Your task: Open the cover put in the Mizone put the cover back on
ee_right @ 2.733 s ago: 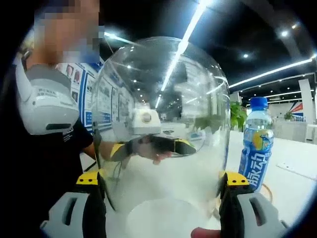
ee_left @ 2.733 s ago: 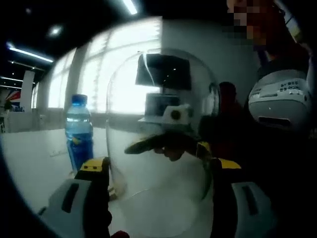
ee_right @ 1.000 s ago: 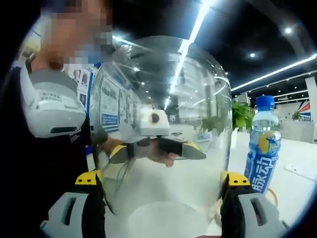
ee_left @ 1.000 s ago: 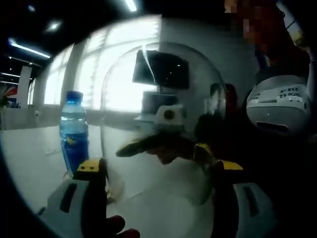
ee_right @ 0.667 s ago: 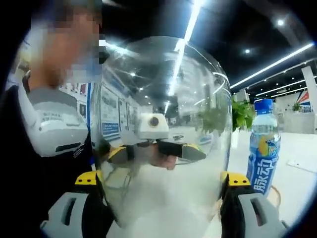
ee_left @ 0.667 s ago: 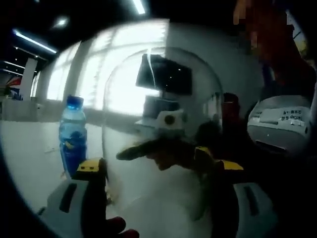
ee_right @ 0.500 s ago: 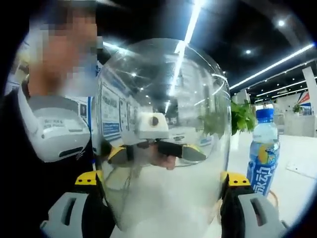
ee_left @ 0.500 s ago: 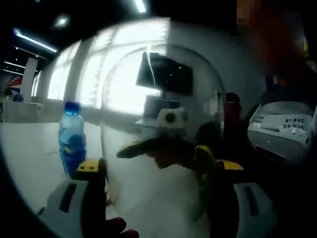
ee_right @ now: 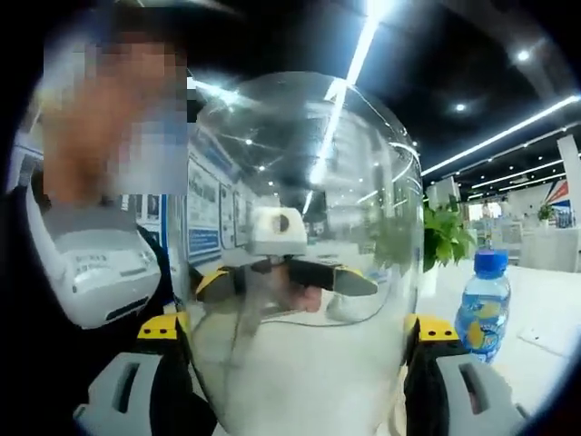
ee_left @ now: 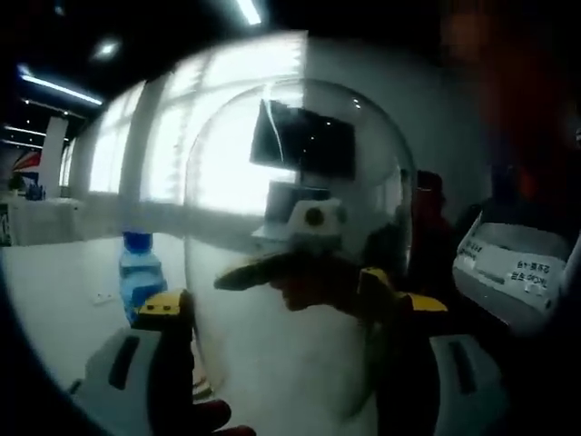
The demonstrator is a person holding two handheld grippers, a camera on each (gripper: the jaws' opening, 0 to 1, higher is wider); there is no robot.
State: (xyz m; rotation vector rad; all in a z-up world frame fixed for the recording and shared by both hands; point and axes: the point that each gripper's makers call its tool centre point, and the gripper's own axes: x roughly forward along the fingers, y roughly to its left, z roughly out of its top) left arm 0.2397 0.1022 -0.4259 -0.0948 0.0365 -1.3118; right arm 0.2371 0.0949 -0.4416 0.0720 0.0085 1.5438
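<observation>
A clear glass dome cover (ee_left: 290,182) is held between both grippers and stands upright in the air. In the left gripper view my left gripper (ee_left: 289,313) has its yellow-tipped jaws pressed on the dome's two sides. Through the glass I see the right gripper (ee_left: 300,268) facing me. In the right gripper view my right gripper (ee_right: 295,331) clamps the same cover (ee_right: 304,163), with the left gripper (ee_right: 281,268) visible through it. The blue Mizone bottle (ee_left: 139,272) with its blue cap stands on the white table, low and to the side; it also appears in the right gripper view as the Mizone bottle (ee_right: 483,304).
The white table (ee_right: 540,350) stretches behind the bottle. A person in a dark shirt wears a white device (ee_right: 91,272) on the chest, close behind the dome. A green plant (ee_right: 445,236) stands further back. Bright windows (ee_left: 136,154) line the far wall.
Both grippers have lifted the dome cover upward together. The bottle now sits lower in both views, with only its upper part showing past the jaws.
</observation>
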